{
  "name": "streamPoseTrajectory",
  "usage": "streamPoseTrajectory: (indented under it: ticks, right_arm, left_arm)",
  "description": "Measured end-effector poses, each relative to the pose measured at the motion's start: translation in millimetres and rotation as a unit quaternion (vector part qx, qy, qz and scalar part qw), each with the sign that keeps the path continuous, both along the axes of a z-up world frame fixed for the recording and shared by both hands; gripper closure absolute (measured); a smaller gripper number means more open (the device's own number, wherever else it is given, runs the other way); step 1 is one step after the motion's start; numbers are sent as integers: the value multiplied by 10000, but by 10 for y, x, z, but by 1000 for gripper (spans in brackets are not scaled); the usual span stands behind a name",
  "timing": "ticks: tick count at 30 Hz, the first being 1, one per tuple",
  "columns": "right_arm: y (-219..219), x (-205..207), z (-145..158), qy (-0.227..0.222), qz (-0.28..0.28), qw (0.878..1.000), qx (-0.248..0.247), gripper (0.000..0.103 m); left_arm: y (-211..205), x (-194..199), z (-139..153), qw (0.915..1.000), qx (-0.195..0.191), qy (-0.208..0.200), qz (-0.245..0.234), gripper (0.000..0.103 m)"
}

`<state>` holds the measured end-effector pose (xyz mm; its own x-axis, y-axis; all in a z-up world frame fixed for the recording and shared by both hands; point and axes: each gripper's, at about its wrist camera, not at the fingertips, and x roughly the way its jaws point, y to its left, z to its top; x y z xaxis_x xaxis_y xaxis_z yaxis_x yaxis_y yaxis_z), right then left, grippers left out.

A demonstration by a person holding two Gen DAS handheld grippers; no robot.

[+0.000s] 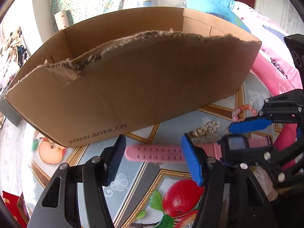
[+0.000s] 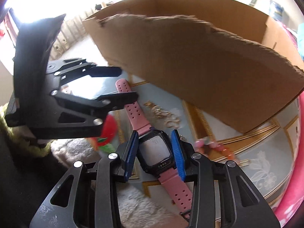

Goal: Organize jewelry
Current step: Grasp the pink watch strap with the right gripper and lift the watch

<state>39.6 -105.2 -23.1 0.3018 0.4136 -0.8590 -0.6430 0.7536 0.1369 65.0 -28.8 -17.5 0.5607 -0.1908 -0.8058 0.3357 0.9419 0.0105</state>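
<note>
Two grippers were low over the table [image 1: 133, 172], both close to a pink watch [image 1: 152, 153] that lay flat on the patterned cloth in front of the cardboard box [image 1: 133, 79]. The right gripper [image 2: 154, 152] had its blue pads on both sides of the black watch case, very close to it or just touching; the view was not sharp enough to say that they pressed on it. The left gripper [image 1: 152, 159] stood with its jaws spread over one pink strap, with the strap between the pads and a clear gap at the side of the free strap end. Beyond the watch, nearer to the box, lay a gold ornament [image 1: 206, 128] with heart shapes. Beside the watch, on the side away from the left gripper, lay a bracelet [image 1: 245, 111] of pink and orange beads. The box was open on top, and its front wall had a torn upper edge.
</note>
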Motion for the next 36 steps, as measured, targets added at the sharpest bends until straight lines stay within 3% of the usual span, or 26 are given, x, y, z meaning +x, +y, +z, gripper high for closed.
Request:
streamPoseTrajectory:
  ticks: [6,10,12,16,20,28,36]
  right_arm:
    - [-40,-68,-17,284,-193,9990,298,67]
    - [-267,25,159,4,-693,9971,307,68]
    - [-302,71,202,-95,-801,9967,104,79]
    - [-204,95,129,-166,-382,9979,-490,91]
    - [-59,121,115,-156,136,9966,-796,92]
    - [101,117,-35,-98,651,9917,-1107,95]
    - [36,162,-32,-385,332,9896,-1345,95]
  left_arm:
    - [39,8,-117,10000,32,38,-14,44]
    - [57,-11,-140,10000,14,-57,-47,44]
    - [69,-32,-153,9999,-2,-108,-61,44]
    - [161,-167,-203,9997,-35,-210,-91,44]
    - [187,-250,-245,9996,-59,-253,-88,44]
    - [199,-239,-234,9995,-80,-286,-100,44]
    - [203,-241,-232,9995,-83,-291,-105,44]
